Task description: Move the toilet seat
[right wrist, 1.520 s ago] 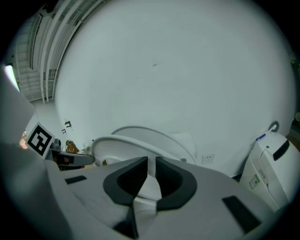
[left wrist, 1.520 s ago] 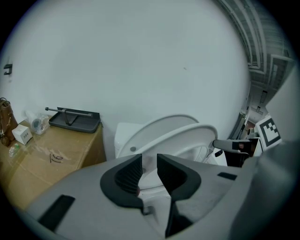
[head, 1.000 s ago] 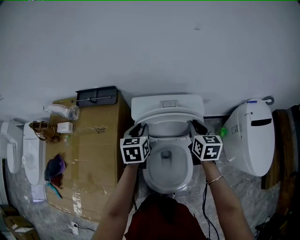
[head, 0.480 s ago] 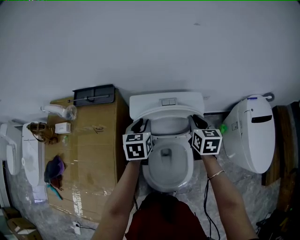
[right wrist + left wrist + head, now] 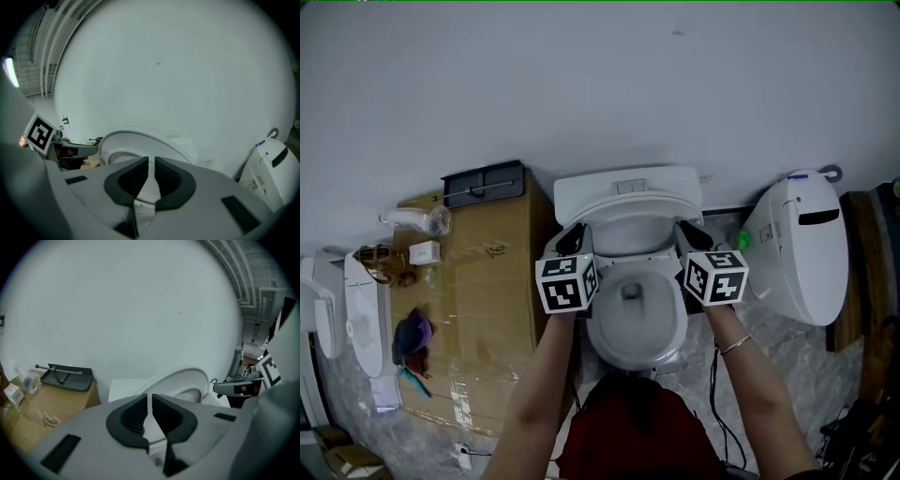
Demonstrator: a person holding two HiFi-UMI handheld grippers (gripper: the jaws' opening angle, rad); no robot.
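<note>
From the head view, a person stands over a white toilet with both forearms stretched forward, the left gripper (image 5: 572,236) and right gripper (image 5: 687,232) set at opposite sides of the toilet seat (image 5: 609,208), which is tilted up off the bowl (image 5: 633,314) in front of the cistern. Each gripper carries a cube of black-and-white square markers, and a thin bracelet (image 5: 733,347) circles the right wrist. A cardboard box (image 5: 487,281) just left of the toilet bears a handwritten scrawl too small to read, with a black tray (image 5: 483,183) at its far end; a second white toilet (image 5: 802,272) stands to the right. In the left gripper view, the left gripper (image 5: 149,401) points gently downward, its dark ribbed jaws having just been closing and now drawn to a narrow slit on the rim of the toilet seat (image 5: 183,378), whose white arc rises beyond them; the scrawl on the cardboard box (image 5: 42,418) stays illegible. In the right gripper view, the right gripper (image 5: 151,161) angles down likewise, its jaws nearly together and pinching the opposite rim of the toilet seat (image 5: 140,143).
</note>
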